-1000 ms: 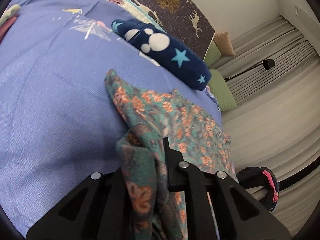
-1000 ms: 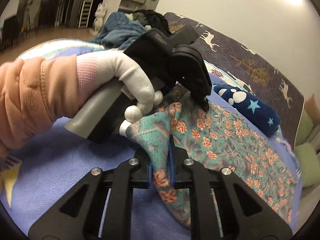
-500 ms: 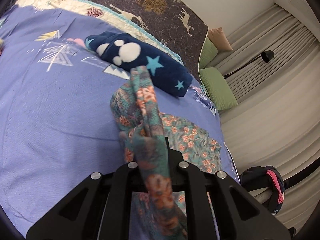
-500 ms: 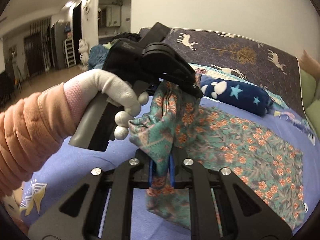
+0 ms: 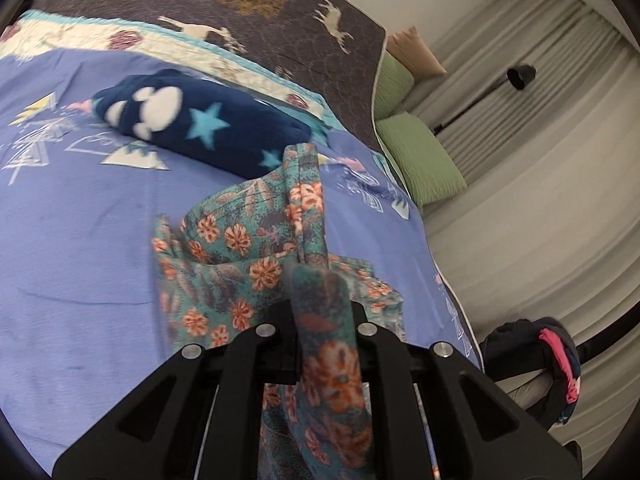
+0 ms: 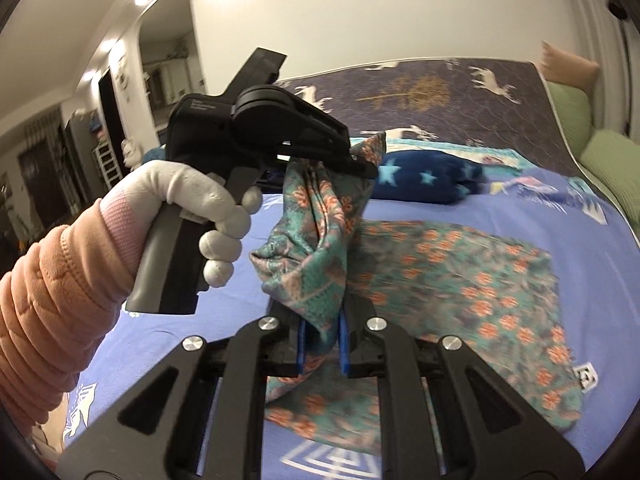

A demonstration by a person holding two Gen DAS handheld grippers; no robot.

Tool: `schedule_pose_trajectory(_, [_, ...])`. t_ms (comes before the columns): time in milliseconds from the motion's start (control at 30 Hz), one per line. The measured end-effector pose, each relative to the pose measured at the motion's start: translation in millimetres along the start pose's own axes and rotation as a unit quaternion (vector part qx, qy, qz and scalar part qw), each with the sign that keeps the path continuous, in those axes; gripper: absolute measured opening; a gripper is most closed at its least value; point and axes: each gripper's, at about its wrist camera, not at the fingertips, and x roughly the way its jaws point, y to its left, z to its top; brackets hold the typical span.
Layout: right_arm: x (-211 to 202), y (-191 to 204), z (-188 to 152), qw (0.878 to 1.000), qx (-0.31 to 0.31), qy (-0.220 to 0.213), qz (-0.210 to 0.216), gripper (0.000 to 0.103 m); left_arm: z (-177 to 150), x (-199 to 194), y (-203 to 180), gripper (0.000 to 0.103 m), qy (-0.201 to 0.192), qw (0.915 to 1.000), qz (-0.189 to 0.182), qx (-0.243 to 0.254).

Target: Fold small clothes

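A teal floral garment [image 6: 472, 276] with orange flowers lies partly on the blue bedspread [image 6: 420, 208], its near edge lifted. My right gripper [image 6: 322, 320] is shut on one bunched corner of it. My left gripper [image 5: 324, 316] is shut on another corner and holds it up; it shows in the right wrist view [image 6: 360, 164] above and left of the right gripper, held by a white-gloved hand [image 6: 200, 200]. The garment [image 5: 248, 240] hangs in a fold between the two grippers.
A folded navy fleece with stars [image 5: 200, 124] [image 6: 424, 180] lies farther back on the bed. A dark deer-print blanket [image 5: 240, 4] covers the head end. Green pillows [image 5: 420, 160] and curtains are at the right, dark clothes [image 5: 532, 360] beside the bed.
Both grippers have lifted their garment corners up off the bed and moved them toward the head end; the cloth now hangs folded between them.
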Motion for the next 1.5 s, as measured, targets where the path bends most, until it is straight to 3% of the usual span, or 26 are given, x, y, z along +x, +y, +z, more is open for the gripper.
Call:
schedule_pose_trajectory(233, [-23.0,-64.6,-12.6,0.998,0.066,-0.003,-0.024,0.012,-2.6,60.7,-48.6,0.009,0.038,0.999,-0.003,0.024])
schedule_pose_trajectory(533, [-41.2,-147.6,-41.6,0.985,0.167,0.01,-0.039,0.012,-13.8,137.9,-97.0,0.009,0.095,0.9933,0.011,0.066])
schedule_pose_trajectory(800, [-43.1,-174.2,-65.4,0.977,0.211,0.03,-0.026,0.012,-29.3,176.2,-108.4,0.011,0.122,0.9865,0.048,0.097])
schedule_pose_trajectory(833, [-42.6,-176.2,-67.5,0.976,0.215,0.033,-0.025,0.013,-30.1,178.2,-111.8,0.016,0.121,0.9857,0.052,0.106])
schedule_pose_trajectory(967, [-42.1,-190.7,-79.0,0.968,0.247,0.05,-0.024,0.026,-29.5,170.8,-126.8,0.033,0.098,0.9842,0.046,0.14])
schedule_pose_trajectory(1100, [-49.6,-201.5,-86.2,0.964,0.26,0.059,-0.01,0.032,-34.3,141.3,-140.7,0.042,0.06,0.9783,0.064,0.188])
schedule_pose_trajectory(1167, [-59.8,-206.6,-87.2,0.965,0.257,0.057,-0.009,0.049,-44.5,123.1,-141.4,0.044,0.044,0.9763,0.064,0.202])
schedule_pose_trajectory(1400, [-76.8,-261.0,-57.1,0.962,0.271,0.039,0.011,0.05,-105.3,83.6,-126.8,0.046,0.039,0.9767,0.032,0.208])
schedule_pose_trajectory(1500, [-53.6,-292.9,-36.4,0.955,0.291,0.053,0.015,0.035,-128.9,85.9,-125.3,0.047,0.058,0.9726,0.028,0.223])
